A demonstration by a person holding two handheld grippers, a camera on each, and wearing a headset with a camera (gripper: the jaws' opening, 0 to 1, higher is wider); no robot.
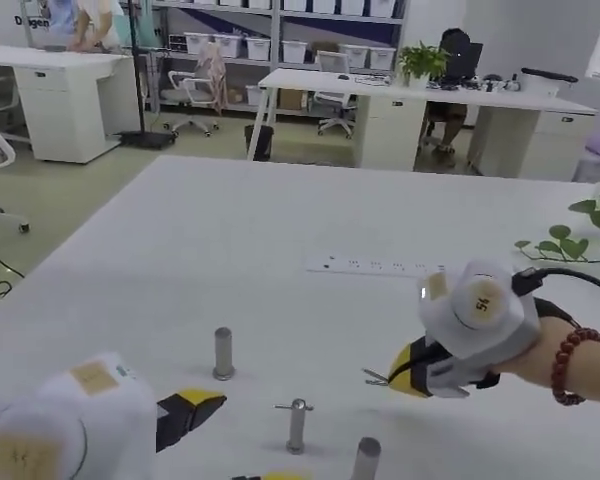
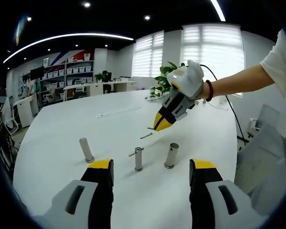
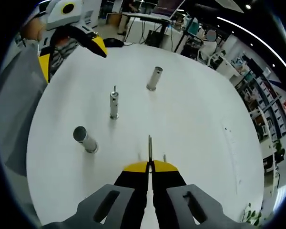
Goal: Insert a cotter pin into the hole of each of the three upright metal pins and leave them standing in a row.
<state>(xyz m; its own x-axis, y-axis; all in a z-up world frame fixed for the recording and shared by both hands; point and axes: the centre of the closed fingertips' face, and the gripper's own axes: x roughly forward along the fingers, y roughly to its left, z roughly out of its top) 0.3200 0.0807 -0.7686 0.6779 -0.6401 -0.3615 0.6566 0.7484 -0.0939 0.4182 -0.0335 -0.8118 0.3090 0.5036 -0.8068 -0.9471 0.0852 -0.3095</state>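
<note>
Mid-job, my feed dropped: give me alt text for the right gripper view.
The right claw, shut on a cotter pin, points across the white table toward three upright metal pins; the middle pin already carries one. The open left claw hovers at upper left.

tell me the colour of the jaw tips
Yellow, black behind; best on the left gripper, left gripper view.

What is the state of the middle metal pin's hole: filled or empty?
Filled: a cotter pin sticks out crosswise on both sides of the middle metal pin near its top.
</note>
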